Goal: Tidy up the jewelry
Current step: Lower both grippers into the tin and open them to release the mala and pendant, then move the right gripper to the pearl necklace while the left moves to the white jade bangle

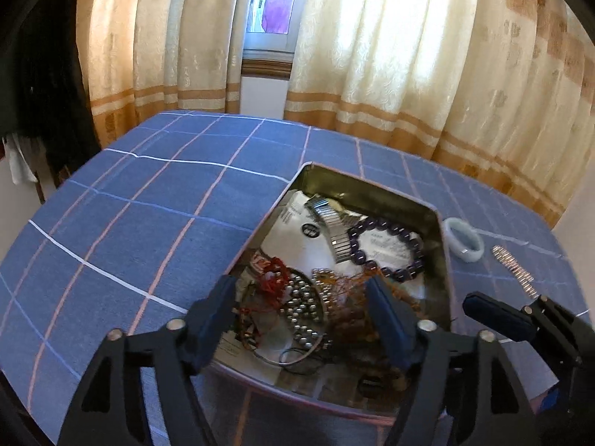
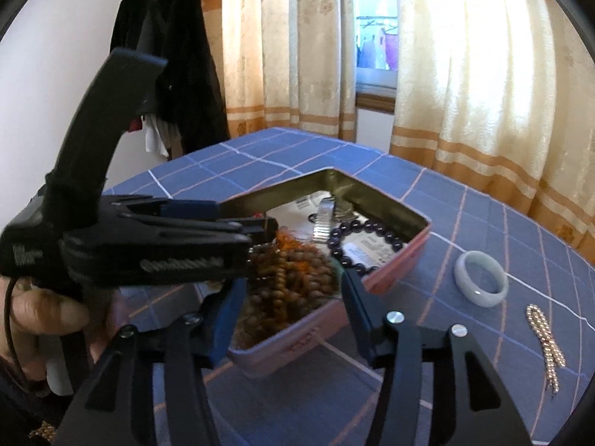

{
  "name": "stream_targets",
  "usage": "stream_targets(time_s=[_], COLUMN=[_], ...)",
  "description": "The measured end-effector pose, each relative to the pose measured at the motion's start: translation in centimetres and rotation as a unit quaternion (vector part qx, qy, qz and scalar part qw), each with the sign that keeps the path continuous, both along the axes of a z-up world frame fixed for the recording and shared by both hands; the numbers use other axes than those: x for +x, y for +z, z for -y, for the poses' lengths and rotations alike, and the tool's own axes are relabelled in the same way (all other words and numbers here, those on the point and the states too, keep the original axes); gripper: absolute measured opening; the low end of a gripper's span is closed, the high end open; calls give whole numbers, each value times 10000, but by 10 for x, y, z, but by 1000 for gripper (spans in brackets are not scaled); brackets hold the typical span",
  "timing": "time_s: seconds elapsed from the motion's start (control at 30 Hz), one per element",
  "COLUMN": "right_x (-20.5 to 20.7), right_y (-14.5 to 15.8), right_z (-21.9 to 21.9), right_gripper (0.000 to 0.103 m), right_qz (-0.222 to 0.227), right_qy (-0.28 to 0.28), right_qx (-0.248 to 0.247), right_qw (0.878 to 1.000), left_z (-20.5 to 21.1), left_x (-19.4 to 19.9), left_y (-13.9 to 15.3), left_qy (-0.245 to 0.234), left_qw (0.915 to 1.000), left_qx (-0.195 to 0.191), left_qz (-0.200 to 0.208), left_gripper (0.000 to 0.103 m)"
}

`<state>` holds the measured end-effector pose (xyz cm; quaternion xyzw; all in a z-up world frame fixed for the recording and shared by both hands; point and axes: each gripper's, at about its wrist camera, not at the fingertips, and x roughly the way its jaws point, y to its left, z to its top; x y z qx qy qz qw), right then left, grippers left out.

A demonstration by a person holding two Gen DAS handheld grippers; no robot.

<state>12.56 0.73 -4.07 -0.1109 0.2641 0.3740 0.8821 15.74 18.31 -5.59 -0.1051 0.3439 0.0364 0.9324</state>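
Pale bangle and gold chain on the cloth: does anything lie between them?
No. Between the pale bangle and gold chain only bare blue checked tablecloth shows, clearest in the right wrist view.

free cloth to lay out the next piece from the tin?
Bare cloth left of the tin, out to the table edge, and beyond it toward the curtains. Right side is crowded: white bangle and gold chain lie there. Tin itself is packed.

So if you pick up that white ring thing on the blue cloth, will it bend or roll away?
The white bangle looks like a thick, glossy solid hoop, so probably stiff, slippery and breakable if dropped. Lying flat on the cloth it should stay; on edge it would likely roll.
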Motion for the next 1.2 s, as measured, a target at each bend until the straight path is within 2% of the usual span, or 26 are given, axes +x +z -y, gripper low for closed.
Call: stream_targets(time_s=[0.07,0.1,0.17,0.3,0.43,0.57,0.83,1.0,1.1,1.2], right_x=[0,1,2,10,21,39,92,118,123,128], right_y=[4,6,9,13,15,15,-1,-11,-18,-25], right_z=[11,16,26,48,75,103,146,166,172,176], right_gripper=[68,69,70,70,70,71,72,72,67,54], right_qz=[22,21,17,-44,-70,-180,-584,-752,-847,-1010], right_qy=[-74,-108,-187,-414,-717,-1063,-1685,-1946,-1953,-1937], right_qx=[124,165,235,247,214,134,-573,-620,-613,-611], right_qw=[9999,9998,9995,9988,9972,9941,9823,9760,9751,9739], left_z=[4,7,12,20,42,73,142,177,189,193], left_x=[-1,-2,-2,-3,4,13,48,78,99,111], left_y=[6,10,16,25,26,29,37,28,16,5], left_qy=[43,72,40,353,121,-332,-990,-1294,-1365,-1398], left_qw=[9999,9998,9997,9984,9987,9977,9906,9844,9823,9821], left_qx=[125,176,98,304,421,536,915,1186,1279,1262], left_qz=[61,96,199,312,255,241,208,122,26,-72], left_gripper=[87,90,90,90,90,90,90,90,90,90])
